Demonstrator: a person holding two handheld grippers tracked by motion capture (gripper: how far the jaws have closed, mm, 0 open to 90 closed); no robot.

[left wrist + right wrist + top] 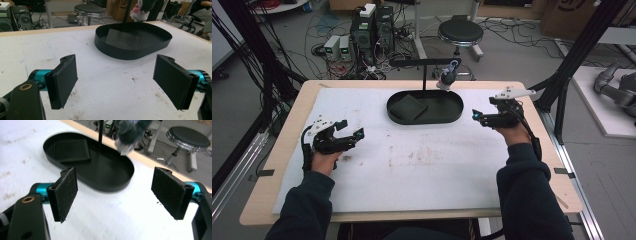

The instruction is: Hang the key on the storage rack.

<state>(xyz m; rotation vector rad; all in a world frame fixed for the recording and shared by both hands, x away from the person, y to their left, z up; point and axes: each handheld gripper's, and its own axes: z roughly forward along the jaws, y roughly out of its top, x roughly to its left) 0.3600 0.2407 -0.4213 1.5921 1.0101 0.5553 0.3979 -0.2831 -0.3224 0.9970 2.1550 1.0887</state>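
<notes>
We can read little: behind the black tray (pixel 132 50), a cardboard box (pixel 120 7) bears large dark letters, seemingly "SF", cut off. We find nothing else legible.

1. Tray (pixel 452 116): matt black, plastic-looking, smooth.
2. Mat (pixel 412 165): white, rough, stained, on a pale wood worktop (pixel 287 135).
3. Pads (pixel 66 192): fuzzy black.
4. Toy (pixel 140 10), tray's 12 o'clock: plush.

1. A grey floor (pixel 522 55) lies beyond the table, strewn with tangled black cables (pixel 319 30).
2. A round black stool with a chrome rim (pixel 460 32) stands there.
3. Black computer towers (pixel 373 27) stand left of the stool.
4. Brown cardboard boxes (pixel 569 15) sit at far right.
</notes>
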